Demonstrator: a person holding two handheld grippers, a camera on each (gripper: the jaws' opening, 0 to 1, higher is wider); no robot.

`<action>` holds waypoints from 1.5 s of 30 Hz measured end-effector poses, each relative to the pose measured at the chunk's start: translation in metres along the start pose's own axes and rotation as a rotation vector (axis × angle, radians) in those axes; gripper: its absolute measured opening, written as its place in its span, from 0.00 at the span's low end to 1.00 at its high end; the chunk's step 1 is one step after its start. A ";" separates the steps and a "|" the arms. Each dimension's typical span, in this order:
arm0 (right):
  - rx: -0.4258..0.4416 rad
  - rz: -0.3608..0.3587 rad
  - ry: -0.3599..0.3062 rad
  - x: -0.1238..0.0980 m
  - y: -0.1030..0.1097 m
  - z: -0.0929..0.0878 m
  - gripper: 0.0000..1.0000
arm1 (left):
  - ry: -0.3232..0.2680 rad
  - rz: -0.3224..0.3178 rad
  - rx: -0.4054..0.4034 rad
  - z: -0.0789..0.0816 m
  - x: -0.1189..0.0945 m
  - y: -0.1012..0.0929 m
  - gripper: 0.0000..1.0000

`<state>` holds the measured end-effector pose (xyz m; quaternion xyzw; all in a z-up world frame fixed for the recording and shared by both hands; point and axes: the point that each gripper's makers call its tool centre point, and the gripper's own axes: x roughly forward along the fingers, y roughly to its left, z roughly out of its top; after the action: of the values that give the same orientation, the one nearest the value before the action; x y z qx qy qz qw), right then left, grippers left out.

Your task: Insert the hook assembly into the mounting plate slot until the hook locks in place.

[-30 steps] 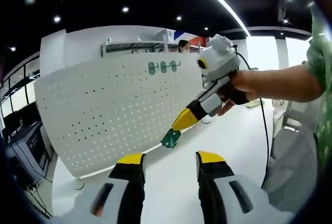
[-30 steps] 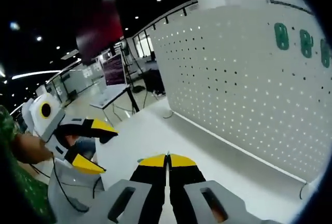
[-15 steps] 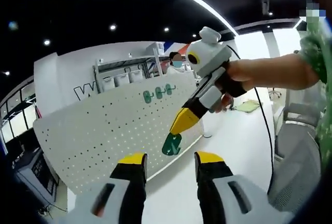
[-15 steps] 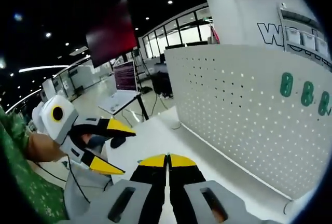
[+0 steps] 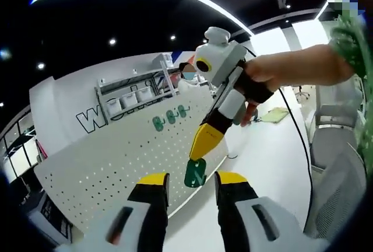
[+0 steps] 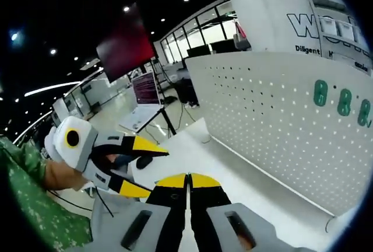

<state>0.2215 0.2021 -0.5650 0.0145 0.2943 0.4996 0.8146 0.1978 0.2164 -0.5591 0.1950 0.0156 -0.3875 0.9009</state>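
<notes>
Right gripper (image 5: 199, 157), jaws pinching a green hook (image 5: 195, 173), hangs before the white pegboard (image 5: 116, 164); left gripper (image 6: 143, 169) stays spread.

In the left gripper view, the right gripper's (image 5: 204, 147) jaws are covering the top of the green hook assembly (image 5: 195, 173), so its grasped end is hiding. The white pegboard (image 5: 111, 164) is running out of the frame at lower left, and the left gripper's (image 5: 186, 185) own jaws are masking its lower edge. In the right gripper view, the pegboard (image 6: 280, 123) is getting cut off at the right edge, where the third of the green hooks (image 6: 344, 101) is only partly showing. The wall lettering (image 6: 309, 25) at upper right is being clipped, and the smaller print beneath is too tiny to read.
</notes>
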 end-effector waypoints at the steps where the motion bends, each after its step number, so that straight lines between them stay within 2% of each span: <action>1: 0.010 0.005 -0.003 0.000 0.001 0.001 0.00 | 0.002 -0.009 0.015 0.000 0.001 -0.002 0.31; 9: 0.022 0.015 0.001 0.000 0.004 0.000 0.00 | 0.010 -0.030 0.055 -0.002 0.007 -0.006 0.21; 22: 0.013 0.028 0.010 0.002 0.013 0.000 0.00 | 0.022 -0.038 0.062 -0.010 0.011 -0.006 0.16; 29: 0.025 0.025 0.006 0.002 0.011 0.000 0.00 | 0.014 -0.041 0.077 -0.008 0.012 -0.009 0.10; 45: 0.071 0.025 0.012 0.000 0.007 -0.003 0.00 | 0.029 -0.025 0.098 -0.013 0.016 -0.006 0.05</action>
<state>0.2145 0.2048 -0.5658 0.0441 0.3167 0.4987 0.8056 0.2059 0.2062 -0.5759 0.2441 0.0123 -0.3960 0.8851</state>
